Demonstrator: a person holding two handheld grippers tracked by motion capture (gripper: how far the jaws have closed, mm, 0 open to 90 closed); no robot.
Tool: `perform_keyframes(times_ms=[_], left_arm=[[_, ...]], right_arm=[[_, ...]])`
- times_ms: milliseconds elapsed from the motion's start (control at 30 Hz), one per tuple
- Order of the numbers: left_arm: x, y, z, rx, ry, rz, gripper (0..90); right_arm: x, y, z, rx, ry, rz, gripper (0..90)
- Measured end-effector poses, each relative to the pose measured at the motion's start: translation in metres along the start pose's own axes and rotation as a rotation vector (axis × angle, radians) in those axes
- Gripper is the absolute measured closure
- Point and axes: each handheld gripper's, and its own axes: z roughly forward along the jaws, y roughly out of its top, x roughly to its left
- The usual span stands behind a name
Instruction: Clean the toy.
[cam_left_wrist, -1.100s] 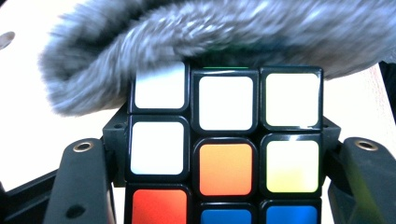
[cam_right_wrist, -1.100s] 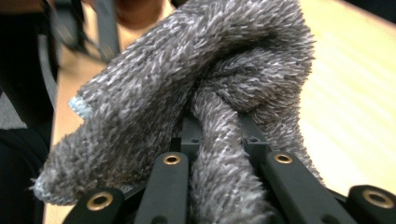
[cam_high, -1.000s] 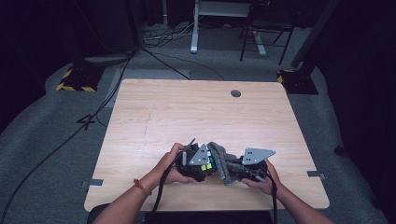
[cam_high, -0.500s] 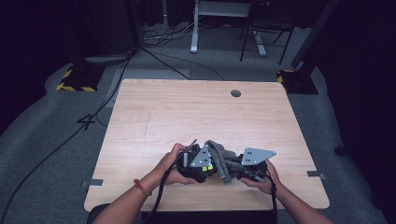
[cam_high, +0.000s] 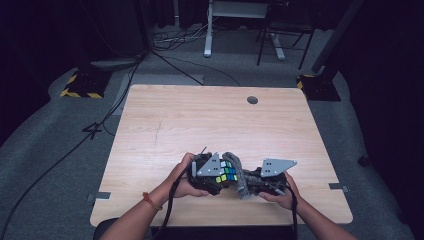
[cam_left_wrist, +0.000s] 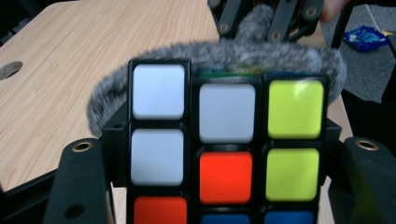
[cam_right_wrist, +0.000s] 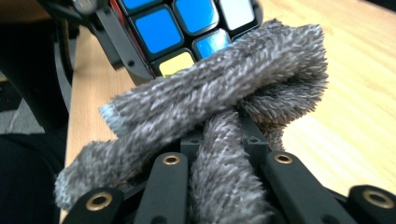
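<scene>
Gripping one puzzle cube near the bench front edge, the left gripper fingers stay clenched while the right gripper fingers clamp one grey cloth against it.

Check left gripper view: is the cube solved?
No. The cube shows white, yellow, orange and blue stickers mixed on one face.

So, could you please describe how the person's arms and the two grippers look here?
Both forearms are bare, with no sleeves; the left wrist wears a thin reddish-orange band. The left gripper and the right gripper are black, each topped by a grey three-cornered plate with small holes. Black cables trail back along both arms. Up close, the black jaws carry brass-coloured rivets.
</scene>
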Motion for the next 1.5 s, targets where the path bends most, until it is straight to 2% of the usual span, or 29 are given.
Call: perform_keyframes(times_ms=[133, 400, 667, 733, 800, 833, 867, 1000, 1067, 1133, 1200, 1233, 1300, 1367, 1500], left_arm=[[0.0, 0.0, 0.0, 0.001, -0.002, -0.003, 33.0], [-0.001, -0.001, 0.003, 0.037, -0.002, 0.009, 33.0], [-0.005, -0.001, 0.013, 0.105, 0.027, 0.042, 33.0], [-0.007, -0.001, 0.015, 0.133, 0.032, 0.067, 33.1], [-0.01, 0.0, 0.017, 0.128, 0.016, 0.082, 33.2], [-0.009, 0.001, 0.016, 0.126, 0.014, 0.086, 33.2], [-0.009, 0.001, 0.015, 0.121, 0.013, 0.078, 33.2], [-0.004, 0.001, 0.008, 0.085, 0.018, 0.049, 33.2], [-0.002, 0.002, 0.003, 0.051, 0.023, 0.035, 33.2], [0.001, 0.004, -0.002, 0.004, 0.012, 0.01, 33.2], [0.001, 0.004, -0.005, -0.018, 0.018, 0.012, 33.2], [0.0, 0.004, -0.004, -0.019, 0.014, 0.016, 33.2], [-0.001, 0.003, -0.002, -0.017, 0.012, 0.01, 33.1], [0.0, 0.002, 0.0, -0.004, 0.005, -0.001, 32.9], [-0.002, 0.002, 0.006, 0.034, 0.02, 0.019, 32.6]], right_arm=[[0.0, 0.001, -0.008, -0.054, 0.01, 0.014, 77.0], [0.001, 0.005, -0.011, -0.087, 0.014, 0.005, 77.0], [0.003, 0.011, -0.014, -0.119, 0.009, -0.011, 77.1], [0.004, 0.013, -0.015, -0.135, 0.018, -0.017, 77.2], [0.006, 0.018, -0.016, -0.131, 0.011, -0.039, 77.2], [0.008, 0.019, -0.015, -0.112, -0.001, -0.053, 77.2], [0.009, 0.018, -0.014, -0.106, -0.012, -0.061, 77.2], [0.004, 0.012, -0.013, -0.077, -0.047, -0.05, 77.3], [0.003, 0.01, -0.011, -0.052, -0.064, -0.049, 77.3], [0.002, 0.006, -0.007, -0.017, -0.066, -0.042, 77.2], [0.002, 0.0, 0.0, 0.029, -0.065, -0.04, 77.2], [0.002, 0.0, 0.002, 0.033, -0.057, -0.041, 77.2], [0.003, 0.002, 0.003, 0.007, -0.03, -0.029, 77.2], [0.004, 0.004, 0.001, -0.011, -0.029, -0.039, 77.2], [0.004, 0.008, -0.006, -0.071, -0.009, -0.031, 77.3]])
